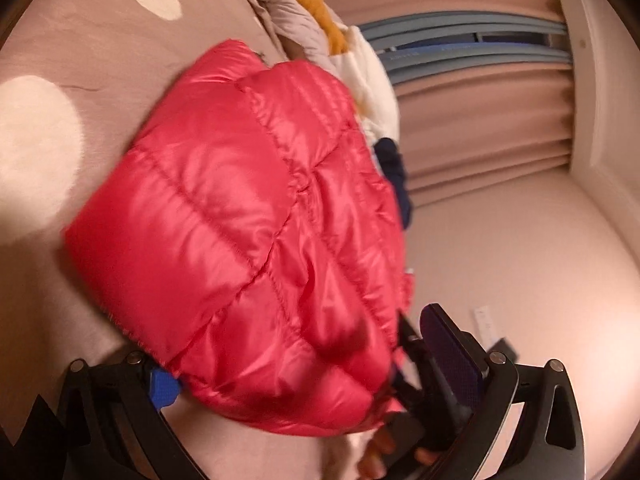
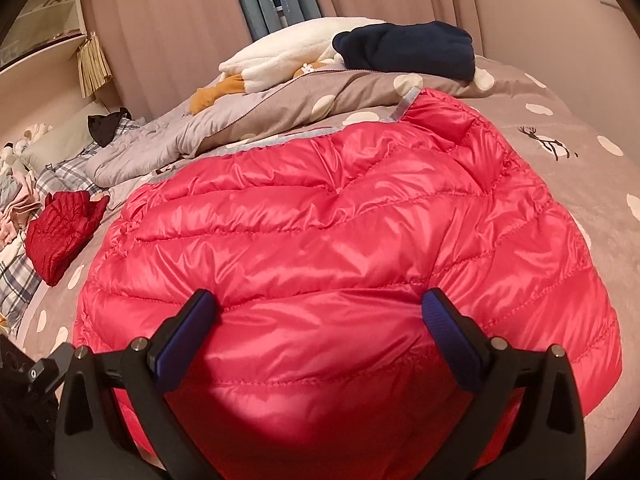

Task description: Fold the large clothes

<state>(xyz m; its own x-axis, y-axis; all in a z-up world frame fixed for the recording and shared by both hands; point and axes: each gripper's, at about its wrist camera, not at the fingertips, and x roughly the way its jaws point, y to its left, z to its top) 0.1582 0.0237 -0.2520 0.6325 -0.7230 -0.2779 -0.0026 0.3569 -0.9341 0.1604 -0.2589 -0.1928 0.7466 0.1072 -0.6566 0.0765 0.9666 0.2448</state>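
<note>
Now the right hand-held gripper [image 2: 320, 312] is spreading wide over the red puffer jacket [image 2: 340, 240] on the bed [image 2: 580, 184]; the left hand-held gripper [image 1: 316, 360] is gaping too, jacket bulging between.

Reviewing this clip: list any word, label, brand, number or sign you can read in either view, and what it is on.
No readable text in either view.
Red puffer jacket: no logo or label showing.
Bedspread: a small deer drawing and white dots, no words.
Navy garment and white plush at the back: no print visible.
Left wrist view: too motion-blurred to read anything.
</note>
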